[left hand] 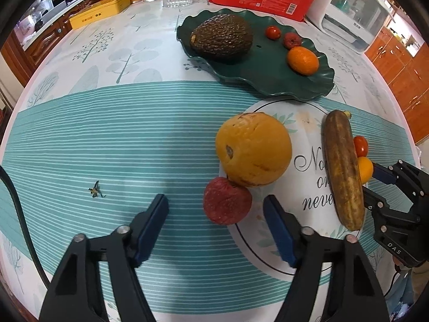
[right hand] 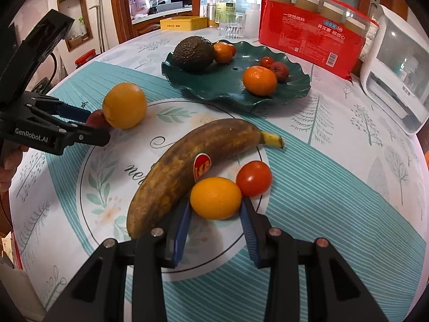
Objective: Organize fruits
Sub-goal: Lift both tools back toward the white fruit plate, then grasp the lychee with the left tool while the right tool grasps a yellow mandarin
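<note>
A wrinkled red fruit (left hand: pixel 227 201) lies at the edge of the white lettered plate (left hand: pixel 303 139), touching a large orange (left hand: pixel 253 149). My left gripper (left hand: pixel 215 198) stands open around the red fruit, pads clear of it on both sides. On the same plate lie a brown banana (right hand: pixel 187 166), a cherry tomato (right hand: pixel 254 178) and a small orange (right hand: pixel 215 198). My right gripper (right hand: pixel 215 202) is shut on the small orange, next to the banana. Behind, a green wavy plate (right hand: pixel 230 86) holds an avocado (right hand: pixel 193 52), mandarins and small red fruits.
At the table's back stand a red package (right hand: pixel 308 37), a glass (right hand: pixel 232 25), a yellow tin (right hand: pixel 183 23) and a white appliance (right hand: pixel 396 80). A dried stem scrap (left hand: pixel 96 189) lies on the striped teal cloth left of my left gripper.
</note>
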Demonstrator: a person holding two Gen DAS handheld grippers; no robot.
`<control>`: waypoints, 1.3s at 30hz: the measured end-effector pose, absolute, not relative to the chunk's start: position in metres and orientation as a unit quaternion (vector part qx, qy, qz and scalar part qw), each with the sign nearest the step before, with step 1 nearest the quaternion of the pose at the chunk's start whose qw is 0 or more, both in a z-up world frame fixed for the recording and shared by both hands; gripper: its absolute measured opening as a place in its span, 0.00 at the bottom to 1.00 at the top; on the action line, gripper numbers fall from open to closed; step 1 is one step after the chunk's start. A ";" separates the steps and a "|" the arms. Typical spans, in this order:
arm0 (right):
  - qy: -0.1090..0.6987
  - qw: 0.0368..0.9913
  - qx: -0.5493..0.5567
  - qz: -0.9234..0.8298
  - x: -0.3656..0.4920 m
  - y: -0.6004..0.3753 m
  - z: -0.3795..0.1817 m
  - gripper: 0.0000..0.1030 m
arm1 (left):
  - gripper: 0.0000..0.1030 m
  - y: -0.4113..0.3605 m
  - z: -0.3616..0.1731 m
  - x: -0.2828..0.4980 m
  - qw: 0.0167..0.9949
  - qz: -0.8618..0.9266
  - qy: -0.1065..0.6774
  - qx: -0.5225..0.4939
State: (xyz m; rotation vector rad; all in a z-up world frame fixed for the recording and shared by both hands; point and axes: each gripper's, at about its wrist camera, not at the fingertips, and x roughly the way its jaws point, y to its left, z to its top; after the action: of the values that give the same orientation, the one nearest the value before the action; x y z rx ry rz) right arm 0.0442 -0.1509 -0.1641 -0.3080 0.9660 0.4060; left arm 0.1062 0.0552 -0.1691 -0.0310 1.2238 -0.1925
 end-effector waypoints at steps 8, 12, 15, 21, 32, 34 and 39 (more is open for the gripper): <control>0.451 0.862 -0.137 0.186 0.045 -0.150 -0.165 0.35 | 0.31 0.054 -0.167 0.107 0.815 -0.098 0.571 -0.026; 0.447 0.868 -0.131 0.175 0.043 -0.151 -0.165 0.34 | 0.31 0.051 -0.166 0.105 0.816 -0.096 0.570 -0.023; 0.445 0.870 -0.120 0.174 0.041 -0.155 -0.161 0.34 | 0.31 0.049 -0.165 0.099 0.815 -0.099 0.571 -0.024; 0.445 0.871 -0.107 0.180 0.032 -0.157 -0.149 0.34 | 0.30 0.045 -0.152 0.084 0.817 -0.113 0.564 -0.029; 0.430 0.877 -0.081 0.198 0.025 -0.148 -0.105 0.34 | 0.30 0.038 -0.092 0.081 0.834 -0.133 0.533 -0.052; 0.424 0.880 -0.075 0.201 0.030 -0.147 -0.088 0.34 | 0.30 0.037 -0.075 0.086 0.839 -0.133 0.526 -0.049; 0.409 0.887 -0.054 0.205 0.051 -0.152 -0.040 0.34 | 0.30 0.036 -0.028 0.106 0.850 -0.132 0.508 -0.034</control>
State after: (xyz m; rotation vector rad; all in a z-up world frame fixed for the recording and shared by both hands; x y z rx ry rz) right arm 0.0514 -0.1516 -0.0395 -0.1132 0.8502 0.4270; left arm 0.1064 0.0356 -0.0283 -0.0727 1.0707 -0.2783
